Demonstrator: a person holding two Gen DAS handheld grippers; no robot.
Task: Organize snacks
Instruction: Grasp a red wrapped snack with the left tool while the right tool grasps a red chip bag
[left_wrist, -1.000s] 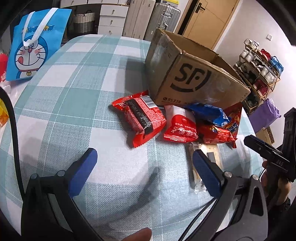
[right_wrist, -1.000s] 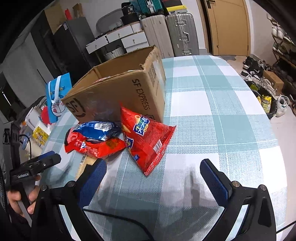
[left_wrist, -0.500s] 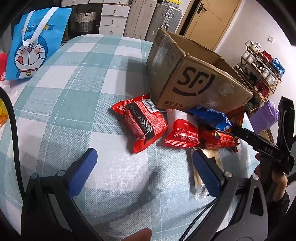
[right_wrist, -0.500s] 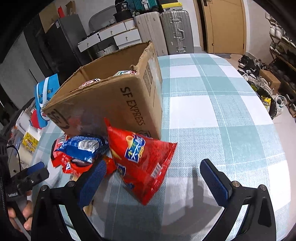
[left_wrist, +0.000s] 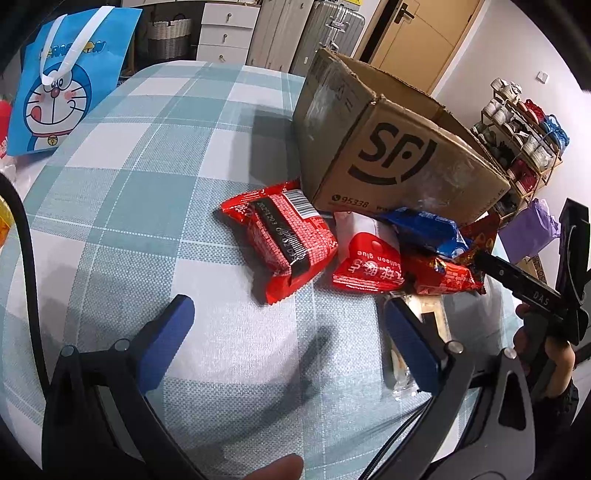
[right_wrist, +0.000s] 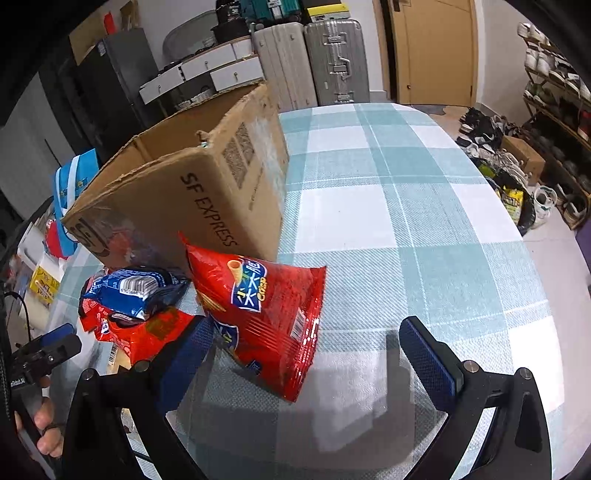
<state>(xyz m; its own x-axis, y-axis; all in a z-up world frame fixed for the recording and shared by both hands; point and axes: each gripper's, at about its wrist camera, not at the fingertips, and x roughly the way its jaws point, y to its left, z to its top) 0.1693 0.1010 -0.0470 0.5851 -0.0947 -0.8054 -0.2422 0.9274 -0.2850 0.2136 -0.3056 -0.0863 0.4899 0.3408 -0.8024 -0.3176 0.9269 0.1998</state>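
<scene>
Right gripper (right_wrist: 306, 350), jaws wide, straddles the red crisp bag (right_wrist: 266, 314) beside the box (right_wrist: 192, 199); left gripper (left_wrist: 288, 332), jaws wide and empty, hovers short of the red packet (left_wrist: 284, 240).

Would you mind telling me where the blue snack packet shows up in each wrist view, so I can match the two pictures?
Left wrist view: the blue snack packet lies right of centre, on top of the red packets, in front of the box's SF logo face.
Right wrist view: the blue snack packet sits at lower left, left of the red crisp bag.
Shared landmark: the cardboard box, directly behind it.
</scene>
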